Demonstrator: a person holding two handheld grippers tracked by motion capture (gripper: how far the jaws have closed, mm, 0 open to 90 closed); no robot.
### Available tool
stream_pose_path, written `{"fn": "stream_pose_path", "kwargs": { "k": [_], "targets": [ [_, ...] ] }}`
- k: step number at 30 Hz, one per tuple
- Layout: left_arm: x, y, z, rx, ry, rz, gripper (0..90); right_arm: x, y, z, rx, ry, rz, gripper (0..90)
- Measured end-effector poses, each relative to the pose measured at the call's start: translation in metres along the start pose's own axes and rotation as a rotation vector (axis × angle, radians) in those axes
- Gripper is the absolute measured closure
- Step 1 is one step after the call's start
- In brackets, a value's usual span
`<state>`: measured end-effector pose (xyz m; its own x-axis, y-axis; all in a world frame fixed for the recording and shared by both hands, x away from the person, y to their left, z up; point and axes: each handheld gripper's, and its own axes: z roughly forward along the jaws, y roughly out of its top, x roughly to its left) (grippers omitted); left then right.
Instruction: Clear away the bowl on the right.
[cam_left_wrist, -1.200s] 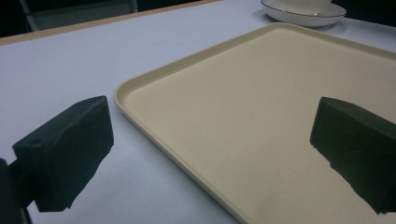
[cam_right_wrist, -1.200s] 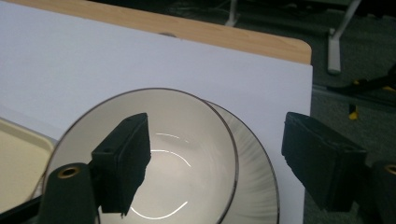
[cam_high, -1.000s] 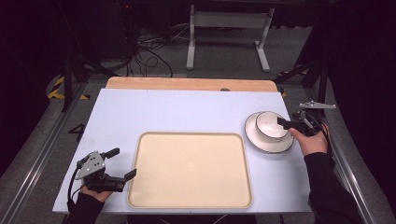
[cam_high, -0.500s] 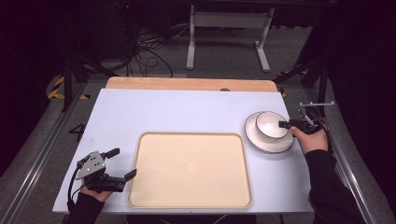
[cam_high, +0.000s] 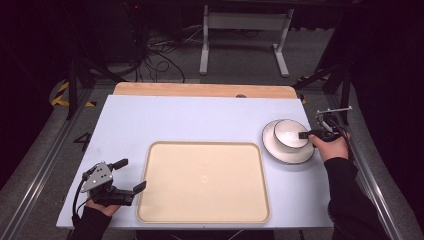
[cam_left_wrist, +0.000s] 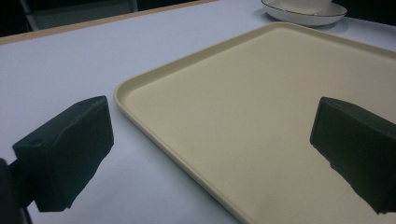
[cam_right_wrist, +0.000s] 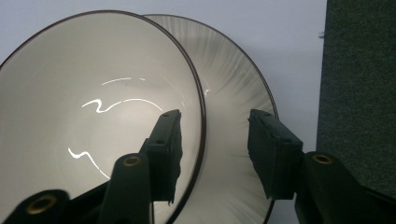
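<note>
Closing my right gripper (cam_right_wrist: 212, 154) on the white dark-rimmed ceramic bowl's (cam_high: 290, 134) rim.

Bowl sits in a white saucer (cam_high: 280, 152) just right of the beige plastic tray (cam_high: 202, 181); jaws have just been closing, straddle the rim, not yet pinching. Seat deeper, squeeze squarely. Left gripper (cam_high: 125, 176) hangs open, empty, left of the tray.

The round white bowl (cam_right_wrist: 93, 116) with a thin dark rim looks like glazed ceramic, glossy, with bright glints. The white ribbed plate (cam_right_wrist: 233, 116) beneath has a softer sheen. The large beige tray (cam_left_wrist: 261, 121) looks like matt, faintly grainy plastic. The pale blue tabletop (cam_high: 200, 120) looks smooth and matt.
</note>
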<state>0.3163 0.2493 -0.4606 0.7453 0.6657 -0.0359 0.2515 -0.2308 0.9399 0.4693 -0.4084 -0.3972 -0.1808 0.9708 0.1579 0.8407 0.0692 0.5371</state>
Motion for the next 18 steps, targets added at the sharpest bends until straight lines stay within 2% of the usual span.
{"fn": "stream_pose_path", "kwargs": {
  "k": [4, 7, 9, 15, 18],
  "targets": [
    [0.0, 0.0, 0.0, 0.001, 0.001, 0.0, 0.2, 0.002, 0.002, 0.002, 0.033, -0.001, 0.016, 66.4],
    [0.0, 0.0, 0.0, 0.0, 0.001, 0.0, 0.2, 0.005, 0.004, 0.005, 0.057, -0.007, 0.026, 69.0],
    [0.0, 0.0, 0.0, 0.0, 0.002, 0.0, 0.2, 0.006, 0.005, 0.006, 0.065, -0.019, 0.025, 69.2],
    [0.0, 0.0, 0.0, -0.001, 0.001, -0.004, 0.2, 0.01, 0.008, 0.007, 0.083, -0.024, 0.04, 80.4],
    [0.0, 0.0, 0.0, -0.002, 0.001, -0.004, 0.2, 0.012, 0.009, 0.006, 0.095, -0.032, 0.047, 81.8]
  ]
}}
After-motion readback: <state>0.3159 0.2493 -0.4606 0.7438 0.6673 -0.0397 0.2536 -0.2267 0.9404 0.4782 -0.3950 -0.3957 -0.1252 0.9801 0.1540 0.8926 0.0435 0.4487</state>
